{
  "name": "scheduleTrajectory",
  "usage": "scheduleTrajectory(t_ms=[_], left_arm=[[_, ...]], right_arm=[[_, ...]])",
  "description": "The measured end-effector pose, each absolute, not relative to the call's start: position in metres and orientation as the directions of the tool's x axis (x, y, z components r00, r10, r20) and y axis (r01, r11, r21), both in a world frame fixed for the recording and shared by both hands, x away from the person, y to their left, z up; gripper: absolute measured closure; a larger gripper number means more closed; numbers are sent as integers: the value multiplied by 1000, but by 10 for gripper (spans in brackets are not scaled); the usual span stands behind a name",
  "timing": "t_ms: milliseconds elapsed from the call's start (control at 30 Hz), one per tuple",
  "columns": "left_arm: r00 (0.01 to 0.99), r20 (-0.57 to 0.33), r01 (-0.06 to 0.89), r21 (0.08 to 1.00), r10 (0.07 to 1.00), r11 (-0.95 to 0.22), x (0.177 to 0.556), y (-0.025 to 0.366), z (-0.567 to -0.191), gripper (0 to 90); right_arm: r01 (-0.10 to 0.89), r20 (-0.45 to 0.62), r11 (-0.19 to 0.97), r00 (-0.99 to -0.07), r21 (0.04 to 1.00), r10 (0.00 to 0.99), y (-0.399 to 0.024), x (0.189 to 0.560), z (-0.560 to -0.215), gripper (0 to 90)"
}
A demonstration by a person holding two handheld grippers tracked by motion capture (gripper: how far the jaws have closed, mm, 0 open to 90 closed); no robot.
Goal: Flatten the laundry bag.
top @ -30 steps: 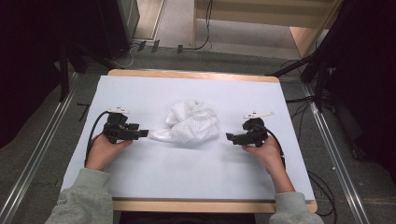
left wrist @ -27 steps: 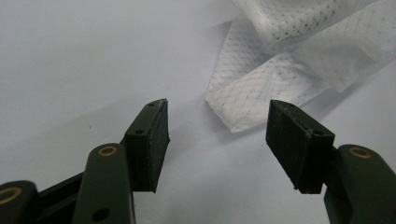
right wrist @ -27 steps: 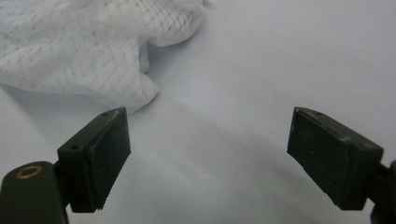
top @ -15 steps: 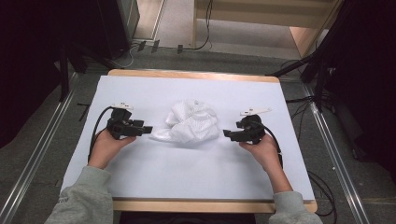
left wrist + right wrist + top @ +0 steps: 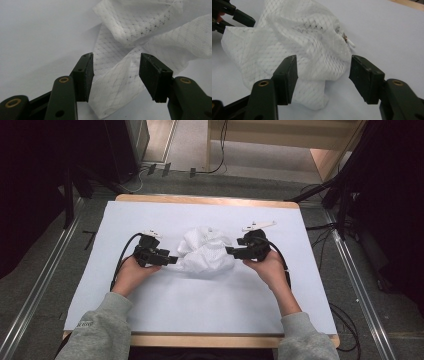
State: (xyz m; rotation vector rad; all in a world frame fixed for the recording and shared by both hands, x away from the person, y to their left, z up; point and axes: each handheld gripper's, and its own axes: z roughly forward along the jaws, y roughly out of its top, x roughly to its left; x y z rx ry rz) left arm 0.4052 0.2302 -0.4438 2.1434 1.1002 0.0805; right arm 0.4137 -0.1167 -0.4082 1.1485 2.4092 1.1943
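Sleeves: grey, entering from the bottom edge of the high view, one on each forearm.
Left hand (image 5: 131,272): wrapped round the body of its claw, resting low over the white sheet.
Right hand (image 5: 269,266): wrapped round the body of its claw, on the opposite side of the cloth.
Left gripper (image 5: 170,259): pointed toward the near-left flap of the cloth; jaws parted and just been closing; in the left gripper view a flat flap of mesh lies between the two black pads (image 5: 86,75), one pad just at the flap's edge, no pinch on it yet.
Right gripper (image 5: 231,251): pointed at the right side of the cloth; jaws parted and just been closing; in the right gripper view a bulging fold sits between the pads (image 5: 288,75), with gaps at both sides, nothing held.
Cloth (image 5: 205,252): white mesh, crumpled into a loose heap at the middle of the sheet, between the two claws; a flat corner stretching toward the left claw, a higher bunched part toward the far side.
Small detail: something tiny and pale with a reddish tip poking out at the heap's edge (image 5: 348,41); too small to identify.
Cables: black, looping back from each claw along the wrists.
Sheet (image 5: 200,315): white, covering most of the tabletop.
Table (image 5: 210,200): wooden rim showing at the far and near edges.
Floor: grey, with metal rails at both sides and cords lying beyond the far edge.
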Motion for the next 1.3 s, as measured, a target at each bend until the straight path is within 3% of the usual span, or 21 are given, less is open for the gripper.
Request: scheduleTrajectory(t_ms=[367,567,667,700,767,800,900,1300], left_arm=[[644,-227,676,616,730,-404,403,220,-454,500],[654,-222,666,622,723,-411,399,218,-456,641],[672,-186,642,630,717,-438,396,215,-457,725],[677,-181,635,634,714,-441,395,214,-458,725],[674,-138,622,635,725,-458,393,211,-458,797],[679,-143,623,632,720,-461,392,209,-458,871],[682,-143,622,630,717,-465,391,208,-458,900],[675,-177,645,613,716,-456,396,209,-457,900]], right_arm=[[487,109,406,-734,773,671,-74,427,-398,327],[483,98,429,-743,763,662,-57,435,-405,359],[519,98,467,-736,716,670,-51,439,-415,525],[519,98,467,-736,716,670,-51,439,-415,525],[554,126,468,-727,689,675,-50,442,-420,611],[572,151,458,-721,680,676,-51,443,-423,737],[583,160,467,-722,665,673,-55,442,-422,865],[550,172,428,-735,717,656,-99,399,-404,887]])
